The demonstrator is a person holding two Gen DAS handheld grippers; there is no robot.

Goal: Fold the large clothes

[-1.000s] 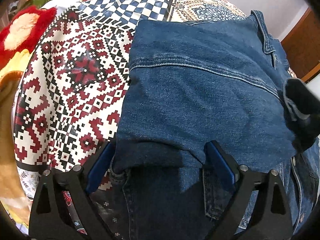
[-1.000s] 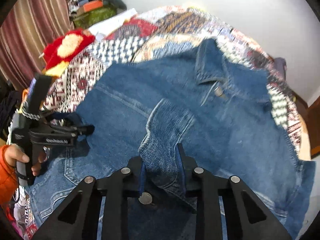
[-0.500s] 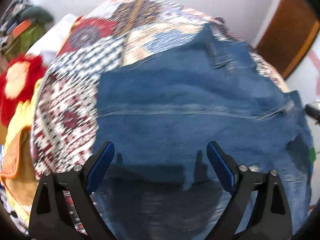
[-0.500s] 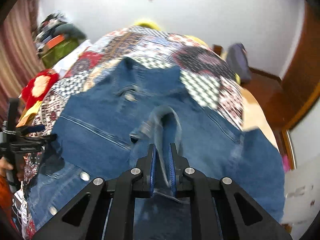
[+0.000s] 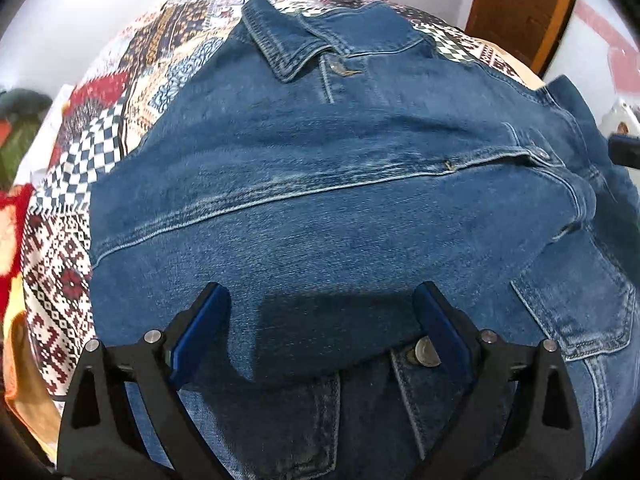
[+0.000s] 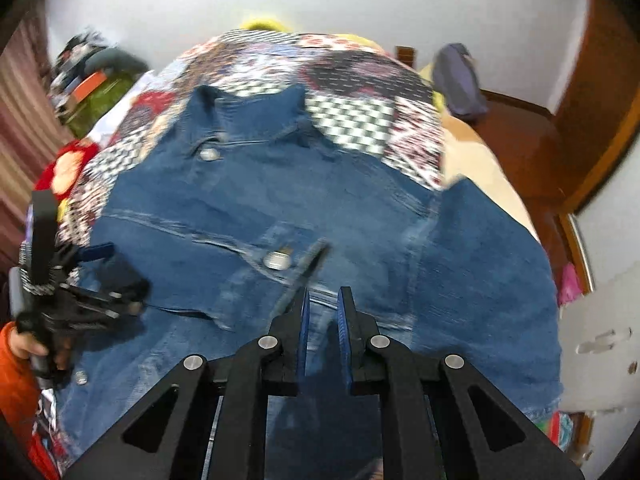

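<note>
A blue denim jacket [image 5: 340, 216] lies on the patterned bedspread [image 5: 132, 92], collar at the far end, its left side folded in over the body. My left gripper [image 5: 320, 312] is open and empty just above the folded denim. In the right wrist view the jacket [image 6: 320, 208] fills the middle, and my right gripper [image 6: 322, 312] hovers over its chest with the jaws a narrow gap apart and nothing between them. The cuff it held lies just ahead of the fingertips. The left gripper also shows in the right wrist view [image 6: 100, 252] at the jacket's left edge.
A red and yellow plush cushion [image 6: 66, 168] lies left of the jacket. A pile of clothes and boxes [image 6: 92, 80] stands at the back left. A wooden door frame [image 6: 592, 128] and a grey bag [image 6: 458, 80] are at the right. The bed's right edge [image 6: 496, 168] shows tan.
My right gripper has let go of the sleeve cuff and its jaws have parted slightly. My left gripper stayed open and moved right over the folded denim.
</note>
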